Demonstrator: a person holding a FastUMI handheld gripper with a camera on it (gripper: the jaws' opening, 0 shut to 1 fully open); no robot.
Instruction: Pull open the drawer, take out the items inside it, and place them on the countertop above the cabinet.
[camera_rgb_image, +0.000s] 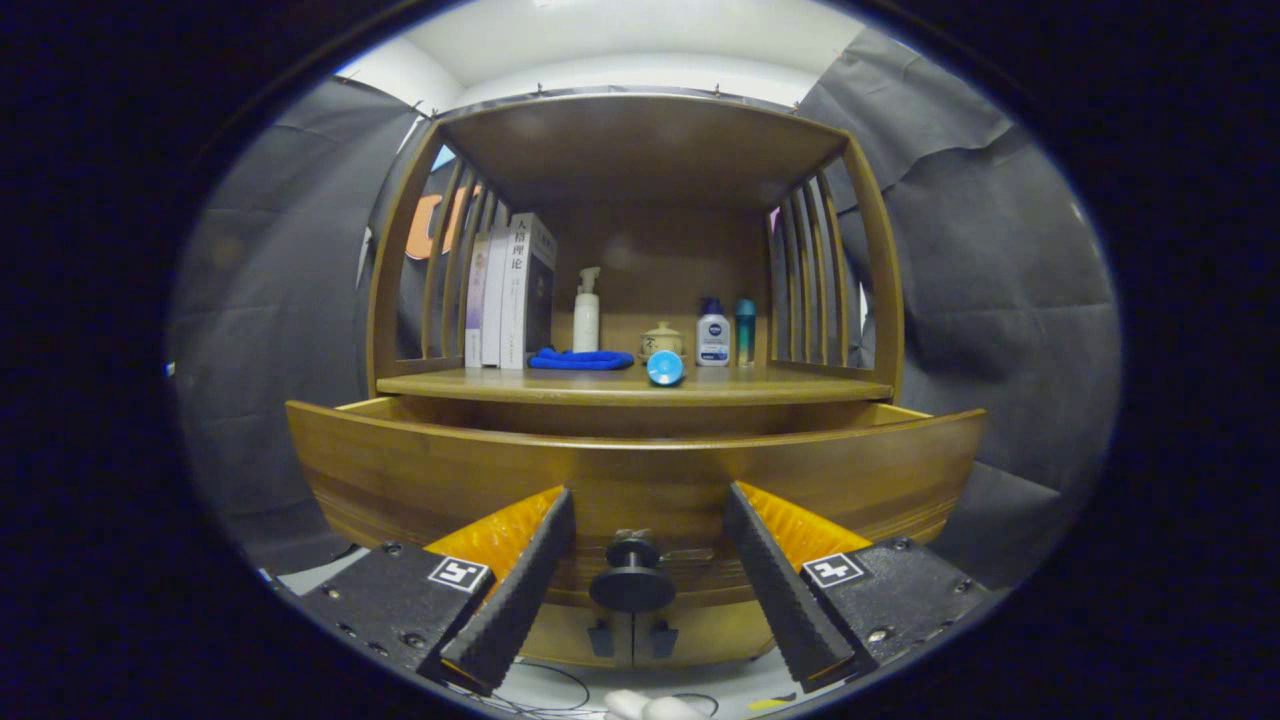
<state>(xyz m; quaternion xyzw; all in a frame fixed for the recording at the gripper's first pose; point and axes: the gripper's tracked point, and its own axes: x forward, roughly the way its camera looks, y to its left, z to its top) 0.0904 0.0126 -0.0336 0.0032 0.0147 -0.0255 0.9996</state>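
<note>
Wooden and honey-brown, the cabinet (640, 150) is being viewed head-on from the gripper (640, 545), whose fingers are being held wide apart on either side of the drawer's dark round knob (631, 578), without the knob being touched by either finger (520, 590). The drawer (450, 480) is being shown pulled out toward the fingers, its curved front panel standing just ahead of them and its rim lying forward of the countertop's edge; its inside is hidden behind the front panel, so what it is holding cannot be told. Above the drawer, on the countertop (450, 385), several things are being kept: a row of upright books (510, 295) at the left, a white pump bottle (587, 312) beside them, a blue cloth (582, 359) lying folded in front of that bottle, a small lidded jar (662, 340) further back near the middle, and a light-blue round-ended object (665, 368) lying on its side near the front edge. To the right of the jar a white bottle with a dark blue cap (712, 334) and a slim teal bottle (745, 330) are being kept standing side by side. Slatted side rails (805, 270) are flanking the countertop.
</note>
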